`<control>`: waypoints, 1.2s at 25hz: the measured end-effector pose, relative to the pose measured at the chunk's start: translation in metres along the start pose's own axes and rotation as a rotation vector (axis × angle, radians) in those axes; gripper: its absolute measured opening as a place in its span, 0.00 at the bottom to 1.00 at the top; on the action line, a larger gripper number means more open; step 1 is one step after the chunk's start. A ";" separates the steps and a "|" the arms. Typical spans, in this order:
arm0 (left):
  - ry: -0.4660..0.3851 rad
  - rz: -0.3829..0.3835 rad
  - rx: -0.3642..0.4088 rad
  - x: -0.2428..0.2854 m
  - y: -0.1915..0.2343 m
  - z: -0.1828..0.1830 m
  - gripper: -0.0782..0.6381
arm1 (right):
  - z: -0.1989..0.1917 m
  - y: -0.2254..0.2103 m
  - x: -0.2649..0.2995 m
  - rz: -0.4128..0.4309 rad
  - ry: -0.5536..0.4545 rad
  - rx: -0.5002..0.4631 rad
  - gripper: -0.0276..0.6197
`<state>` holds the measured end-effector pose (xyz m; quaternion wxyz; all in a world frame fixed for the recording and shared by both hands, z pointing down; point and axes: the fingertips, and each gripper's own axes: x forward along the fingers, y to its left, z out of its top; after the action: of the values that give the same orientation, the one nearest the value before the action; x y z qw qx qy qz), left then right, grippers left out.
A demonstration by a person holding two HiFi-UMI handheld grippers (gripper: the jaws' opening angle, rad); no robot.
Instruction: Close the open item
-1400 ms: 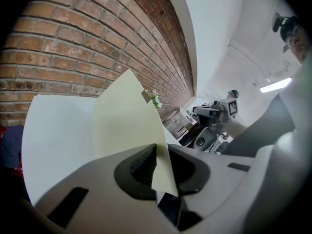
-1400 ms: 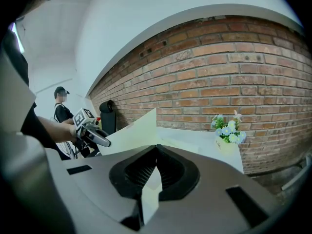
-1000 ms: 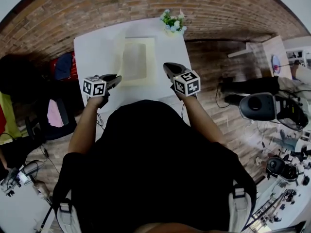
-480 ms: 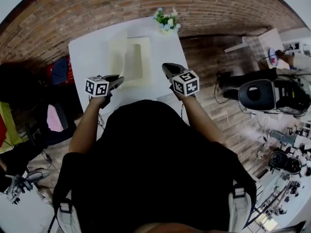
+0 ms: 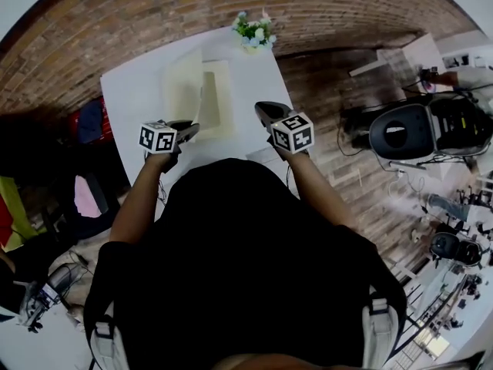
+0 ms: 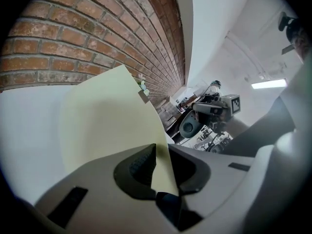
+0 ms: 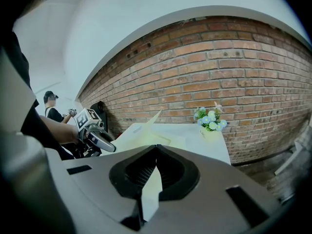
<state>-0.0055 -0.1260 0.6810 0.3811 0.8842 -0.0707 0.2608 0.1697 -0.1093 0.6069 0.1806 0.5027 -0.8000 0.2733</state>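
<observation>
We see the left gripper (image 5: 189,129) clamped on the near edge of the pale yellow lid (image 5: 183,85), which stands tilted up over its folder (image 5: 219,100) in the middle of the white table (image 5: 135,91). Right gripper (image 5: 263,109) hovers just right of the folder, jaws together and empty.

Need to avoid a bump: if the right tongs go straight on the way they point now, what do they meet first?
Probably the flat half of the yellow folder lying on the table; depth is hard to judge.
</observation>
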 end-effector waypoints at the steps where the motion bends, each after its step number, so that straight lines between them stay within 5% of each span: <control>1: 0.008 -0.006 -0.002 0.003 0.000 -0.001 0.19 | -0.001 -0.001 -0.001 -0.003 0.001 0.003 0.08; 30: 0.212 -0.059 -0.011 0.078 0.006 -0.013 0.20 | -0.024 -0.027 -0.013 -0.060 0.037 0.067 0.08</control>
<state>0.0540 -0.1148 0.7330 0.3988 0.8513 -0.0053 0.3410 0.1998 -0.0948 0.6250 0.1864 0.5273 -0.7714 0.3037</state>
